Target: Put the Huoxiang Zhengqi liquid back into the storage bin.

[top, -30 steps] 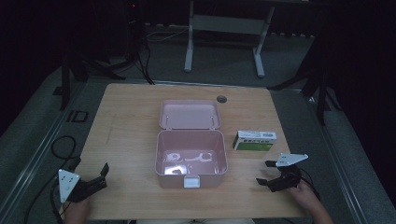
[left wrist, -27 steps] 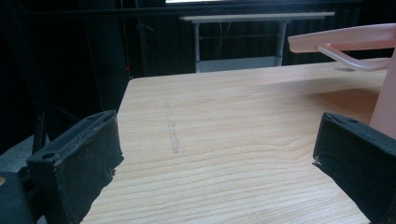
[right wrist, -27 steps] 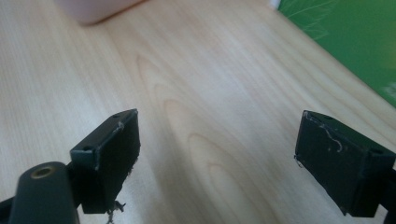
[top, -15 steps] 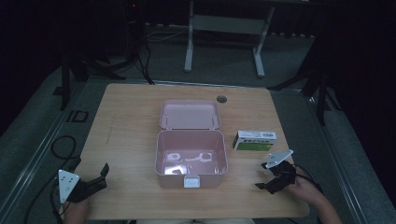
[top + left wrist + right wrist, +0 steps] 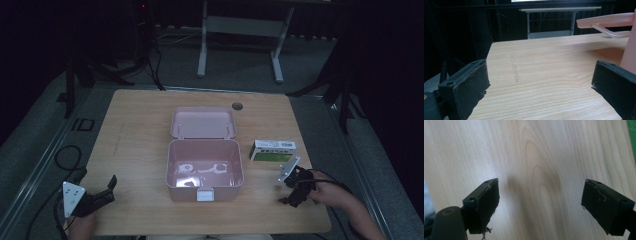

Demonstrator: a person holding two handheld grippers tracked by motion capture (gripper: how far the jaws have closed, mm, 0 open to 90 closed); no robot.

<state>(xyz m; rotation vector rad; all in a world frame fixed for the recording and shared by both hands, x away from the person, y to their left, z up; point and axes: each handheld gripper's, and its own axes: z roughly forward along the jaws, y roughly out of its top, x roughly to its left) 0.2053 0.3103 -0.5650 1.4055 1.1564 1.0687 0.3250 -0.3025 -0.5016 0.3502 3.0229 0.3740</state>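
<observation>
A pink box point(image 5: 204, 170) sits open mid-tabletop point(image 5: 140, 130), its lid point(image 5: 202, 122) laid back flat behind it. A green-and-white carton point(image 5: 272, 150) lies just right of it. The left tool point(image 5: 102, 192) rests at the near-left corner, the right tool point(image 5: 295, 187) near the carton, tipped downward.

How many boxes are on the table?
2. A pink box, open, at the table's middle; a small green and white box to its right.

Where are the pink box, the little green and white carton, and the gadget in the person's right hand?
pink box point(image 5: 204, 191): high view, front wall.
green and white carton point(image 5: 272, 150): high view, its top face.
right gripper point(image 5: 292, 192): high view, between its jaws.
</observation>
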